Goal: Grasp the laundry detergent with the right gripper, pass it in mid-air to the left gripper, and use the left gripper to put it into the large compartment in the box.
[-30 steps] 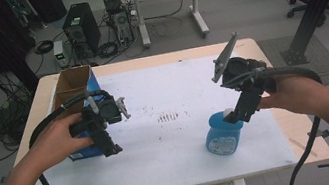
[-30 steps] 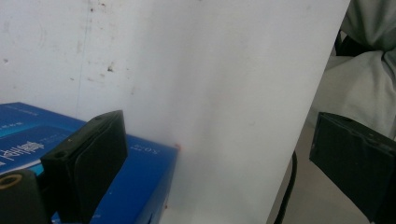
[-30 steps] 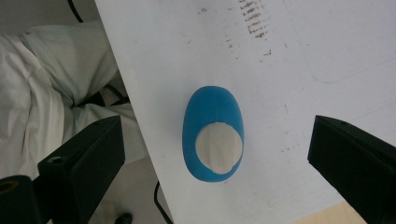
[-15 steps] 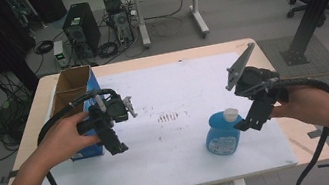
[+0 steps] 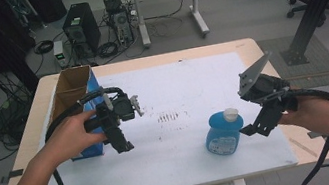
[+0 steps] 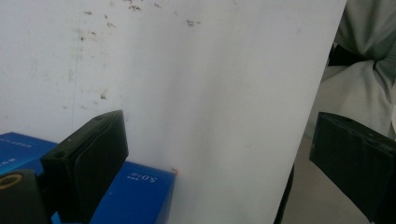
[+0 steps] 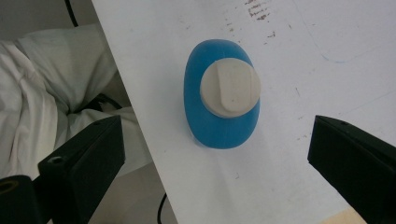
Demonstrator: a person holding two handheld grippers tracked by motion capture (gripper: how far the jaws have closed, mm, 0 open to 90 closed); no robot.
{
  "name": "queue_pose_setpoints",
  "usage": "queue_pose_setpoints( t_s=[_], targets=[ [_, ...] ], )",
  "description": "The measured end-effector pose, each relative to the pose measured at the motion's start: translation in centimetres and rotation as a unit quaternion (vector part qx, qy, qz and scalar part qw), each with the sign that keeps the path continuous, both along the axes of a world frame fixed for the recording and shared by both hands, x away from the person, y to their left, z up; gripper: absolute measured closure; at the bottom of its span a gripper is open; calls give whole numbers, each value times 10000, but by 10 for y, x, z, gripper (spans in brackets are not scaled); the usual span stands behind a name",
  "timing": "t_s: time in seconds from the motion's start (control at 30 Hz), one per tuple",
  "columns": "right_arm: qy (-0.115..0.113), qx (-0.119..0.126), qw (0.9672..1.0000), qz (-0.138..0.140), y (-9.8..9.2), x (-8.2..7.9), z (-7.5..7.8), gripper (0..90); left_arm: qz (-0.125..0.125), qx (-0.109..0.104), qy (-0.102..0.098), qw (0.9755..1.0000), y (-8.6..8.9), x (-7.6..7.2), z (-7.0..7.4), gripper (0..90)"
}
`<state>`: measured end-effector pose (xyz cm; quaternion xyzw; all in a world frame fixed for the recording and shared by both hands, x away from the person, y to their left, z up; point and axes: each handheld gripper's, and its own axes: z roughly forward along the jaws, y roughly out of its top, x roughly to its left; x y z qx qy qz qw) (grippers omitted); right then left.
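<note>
The squat blue plastic bottle with a pale flip cap [image 5: 224, 133] stands upright near the front edge of the white-covered tabletop [image 5: 190, 169]; the right claw [image 5: 255, 130] hovers just beside it, jaws spread wide and empty; closing squarely on the bottle's narrow sides, below the cap, should keep it from tipping; farther left, the left claw [image 5: 122, 142], also wide and empty, hangs by the blue cardboard box [image 5: 83, 149].

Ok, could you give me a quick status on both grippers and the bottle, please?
Right gripper open, just right of blue bottle, not touching. Left gripper open, empty, by blue box. Bottle upright, cap on. Nothing between right gripper and bottle.
</note>
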<state>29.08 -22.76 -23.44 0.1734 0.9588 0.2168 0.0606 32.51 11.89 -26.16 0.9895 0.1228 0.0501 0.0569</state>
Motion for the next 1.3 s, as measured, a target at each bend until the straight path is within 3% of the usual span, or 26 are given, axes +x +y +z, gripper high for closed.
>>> queue_pose_setpoints(
  t_s=[0.8,1.3],
  targets=[
    [-242,574,9980,-73,-24,-9,-26,33,-38,44,48,10000,-11,2,-4,47],
    [-361,1019,9940,-146,-37,-14,-48,30,-48,54,67,10000,-13,3,-5,48]
  ],
)
